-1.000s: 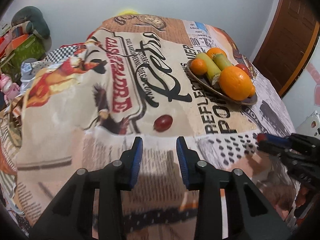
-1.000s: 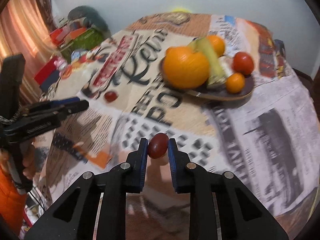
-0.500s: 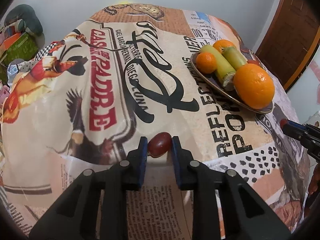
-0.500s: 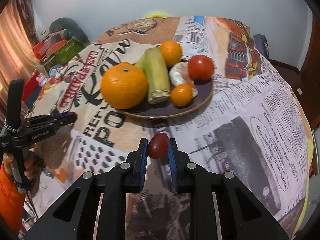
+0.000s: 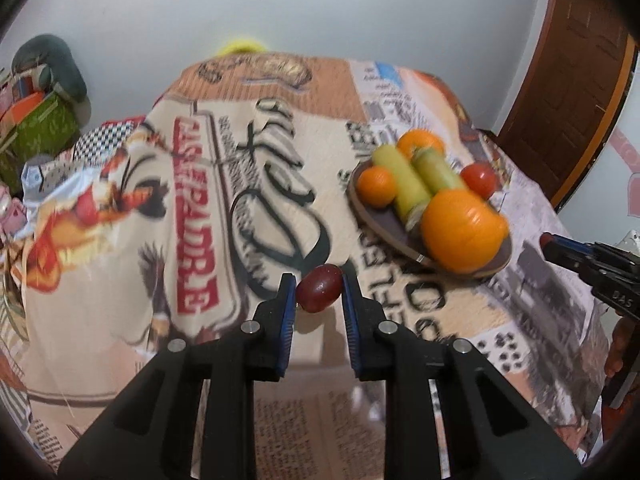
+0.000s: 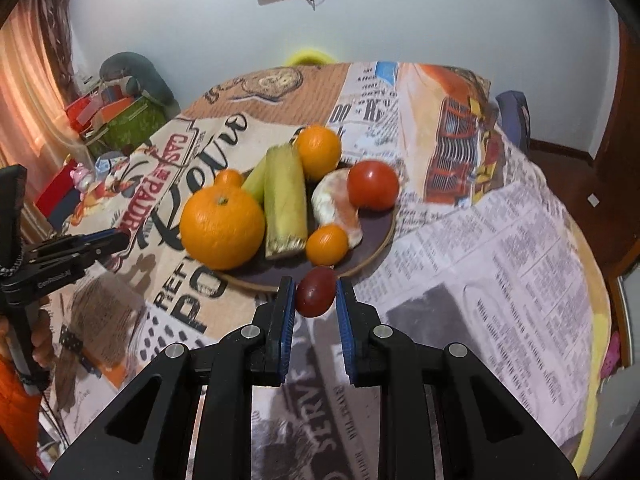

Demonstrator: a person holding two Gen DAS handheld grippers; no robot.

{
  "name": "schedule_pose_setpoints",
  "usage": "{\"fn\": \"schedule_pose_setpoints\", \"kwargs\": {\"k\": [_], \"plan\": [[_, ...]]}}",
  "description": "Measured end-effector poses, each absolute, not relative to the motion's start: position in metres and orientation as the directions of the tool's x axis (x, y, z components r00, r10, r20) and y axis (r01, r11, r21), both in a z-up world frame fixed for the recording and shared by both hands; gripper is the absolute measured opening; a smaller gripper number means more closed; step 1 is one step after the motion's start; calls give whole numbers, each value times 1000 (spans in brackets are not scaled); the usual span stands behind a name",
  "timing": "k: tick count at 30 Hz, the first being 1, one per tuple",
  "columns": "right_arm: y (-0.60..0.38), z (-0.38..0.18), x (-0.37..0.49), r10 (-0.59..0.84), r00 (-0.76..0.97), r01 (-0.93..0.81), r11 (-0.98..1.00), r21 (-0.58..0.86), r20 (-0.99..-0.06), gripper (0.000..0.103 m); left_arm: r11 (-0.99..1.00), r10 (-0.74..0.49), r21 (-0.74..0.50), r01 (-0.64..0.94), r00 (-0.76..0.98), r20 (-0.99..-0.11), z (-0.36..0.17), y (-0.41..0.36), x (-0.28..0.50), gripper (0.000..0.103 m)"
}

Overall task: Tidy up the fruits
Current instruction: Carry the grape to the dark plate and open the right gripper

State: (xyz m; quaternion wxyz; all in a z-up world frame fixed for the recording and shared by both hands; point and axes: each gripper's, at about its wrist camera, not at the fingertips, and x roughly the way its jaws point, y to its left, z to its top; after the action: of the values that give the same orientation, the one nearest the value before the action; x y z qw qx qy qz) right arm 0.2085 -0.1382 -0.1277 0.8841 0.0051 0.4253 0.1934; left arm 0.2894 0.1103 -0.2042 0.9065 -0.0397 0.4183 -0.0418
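My left gripper (image 5: 319,294) is shut on a dark red grape (image 5: 320,287) and holds it above the printed tablecloth, left of the brown plate (image 5: 386,229). My right gripper (image 6: 316,294) is shut on a second dark red grape (image 6: 315,291) just at the plate's near rim (image 6: 376,254). The plate holds a large orange (image 6: 222,229), two small oranges, green sugarcane pieces (image 6: 285,204), a tomato (image 6: 373,185) and a pale peeled fruit. Each gripper shows at the edge of the other's view.
The round table wears a printed cloth (image 5: 200,216). Boxes and clutter (image 6: 116,120) stand beyond its left edge. A wooden door (image 5: 576,80) is at the right. A dark chair back (image 6: 514,120) stands behind the table.
My left gripper closed on the grape on the cloth and has lifted it. My right gripper carried its grape up to the plate's near rim.
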Motion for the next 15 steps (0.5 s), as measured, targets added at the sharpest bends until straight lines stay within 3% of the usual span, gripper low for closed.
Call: {"fn": "schedule_pose_setpoints", "kwargs": {"k": [15], "plan": [[-150,-112,248,351,623,-356,923,146,-699,19,991,-128,-107,74,699,-703,-175,77,333,23]]}}
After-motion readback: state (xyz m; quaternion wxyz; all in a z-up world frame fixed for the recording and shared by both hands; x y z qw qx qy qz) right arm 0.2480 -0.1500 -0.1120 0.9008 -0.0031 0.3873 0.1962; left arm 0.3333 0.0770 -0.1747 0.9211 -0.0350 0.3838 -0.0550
